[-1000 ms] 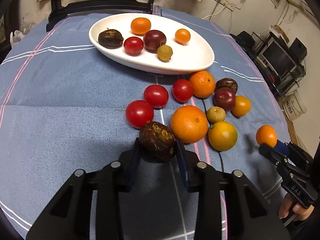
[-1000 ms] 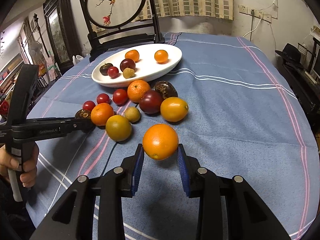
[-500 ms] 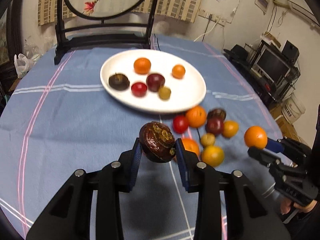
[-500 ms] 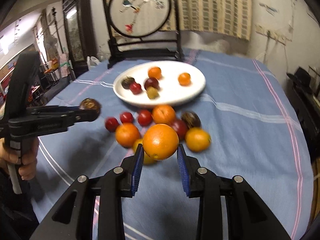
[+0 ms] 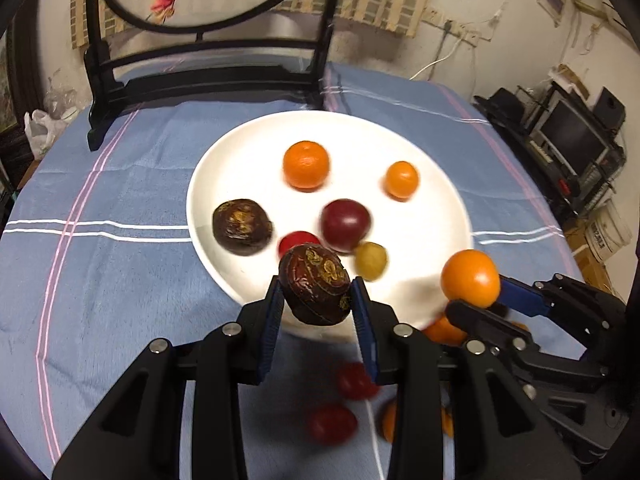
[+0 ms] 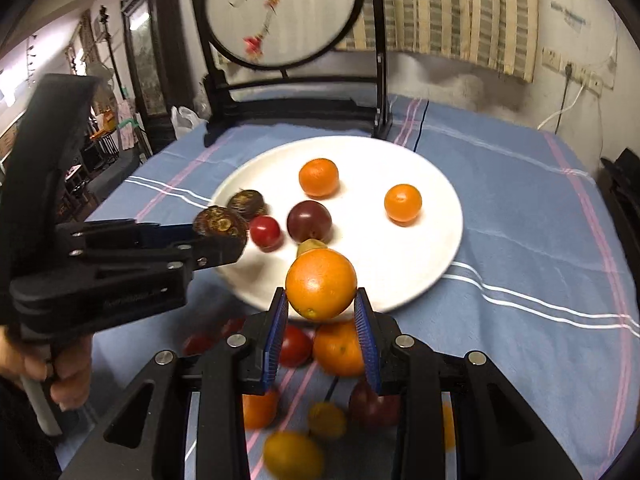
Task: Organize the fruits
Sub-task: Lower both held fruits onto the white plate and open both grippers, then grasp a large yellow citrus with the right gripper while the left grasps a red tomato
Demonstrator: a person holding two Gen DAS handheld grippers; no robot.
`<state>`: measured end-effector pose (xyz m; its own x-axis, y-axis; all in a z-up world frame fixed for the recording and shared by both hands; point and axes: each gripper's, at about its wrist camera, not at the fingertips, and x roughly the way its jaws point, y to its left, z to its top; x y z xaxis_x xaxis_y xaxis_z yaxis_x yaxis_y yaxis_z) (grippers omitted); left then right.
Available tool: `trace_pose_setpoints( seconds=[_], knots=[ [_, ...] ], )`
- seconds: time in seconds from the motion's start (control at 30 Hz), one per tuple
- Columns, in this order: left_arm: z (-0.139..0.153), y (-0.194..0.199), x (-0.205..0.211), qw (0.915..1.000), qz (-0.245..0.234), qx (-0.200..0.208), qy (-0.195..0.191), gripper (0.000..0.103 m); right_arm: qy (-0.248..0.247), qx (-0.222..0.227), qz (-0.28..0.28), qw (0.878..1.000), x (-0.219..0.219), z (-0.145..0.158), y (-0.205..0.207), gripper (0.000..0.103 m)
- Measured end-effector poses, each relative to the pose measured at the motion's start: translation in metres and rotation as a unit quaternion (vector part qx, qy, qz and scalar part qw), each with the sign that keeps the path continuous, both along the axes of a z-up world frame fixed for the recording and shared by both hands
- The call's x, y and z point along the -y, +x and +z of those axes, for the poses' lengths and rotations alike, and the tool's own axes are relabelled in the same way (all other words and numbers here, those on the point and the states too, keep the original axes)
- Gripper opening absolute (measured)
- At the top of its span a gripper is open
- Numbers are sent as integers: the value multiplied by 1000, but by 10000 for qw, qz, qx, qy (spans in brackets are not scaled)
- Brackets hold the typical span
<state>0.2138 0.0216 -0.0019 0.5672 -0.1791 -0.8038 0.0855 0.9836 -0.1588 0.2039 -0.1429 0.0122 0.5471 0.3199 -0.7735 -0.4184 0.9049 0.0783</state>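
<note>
My left gripper (image 5: 316, 308) is shut on a dark brown passion fruit (image 5: 314, 284) and holds it in the air over the near rim of the white plate (image 5: 432, 236). My right gripper (image 6: 322, 314) is shut on an orange (image 6: 321, 283), also held above the plate's near rim (image 6: 440, 240). The plate holds several fruits: an orange (image 5: 306, 165), a small orange (image 5: 402, 179), a purple plum (image 5: 345, 225), a brown passion fruit (image 5: 241, 227), a red tomato and a small yellow-green fruit (image 5: 371, 261). The right gripper with its orange (image 5: 471, 278) shows at the right of the left wrist view.
Loose tomatoes (image 5: 332, 424), oranges (image 6: 340, 348) and other fruits lie blurred on the blue tablecloth (image 5: 100, 280) under both grippers. A black wooden stand with a round painted screen (image 6: 280, 12) stands at the table's far edge. Electronics sit off the table to the right.
Both grippers have moved forward and up with their fruits, from over the loose pile to the plate's near rim. The plate now looks much closer.
</note>
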Motion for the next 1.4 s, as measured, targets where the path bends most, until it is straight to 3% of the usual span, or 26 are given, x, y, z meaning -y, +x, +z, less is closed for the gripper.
trace_pose_setpoints(
  seconds=[0.23,0.3,0.37,0.43,0.6,0.87,1.03,1.4],
  knots=[
    [-18,30,-6,9997,91,-184,137,33,-37,-235,-193,9995,-9,-20,28,38],
    [-18,32,-5,9997,92,-185,140,41,73,-217,-299,9993,-7,-19,28,55],
    [-13,27,-4,9999,74,-63,135,43,180,-145,-392,9990,-1,-14,24,55],
    [-4,18,-3,9998,55,98,167,51,276,-161,-404,9987,5,-10,18,56],
    [14,-9,-5,9991,95,395,157,62,263,5,-612,9978,24,2,-9,72],
    [21,-68,-10,9985,152,509,98,74,101,242,-539,9982,46,6,-71,72],
    [9,-101,-10,9984,217,495,161,79,207,101,-277,9993,47,-5,-104,72],
    [-26,-135,-4,9994,28,180,302,81,-155,-229,-173,9995,29,-33,-123,69]
  ],
)
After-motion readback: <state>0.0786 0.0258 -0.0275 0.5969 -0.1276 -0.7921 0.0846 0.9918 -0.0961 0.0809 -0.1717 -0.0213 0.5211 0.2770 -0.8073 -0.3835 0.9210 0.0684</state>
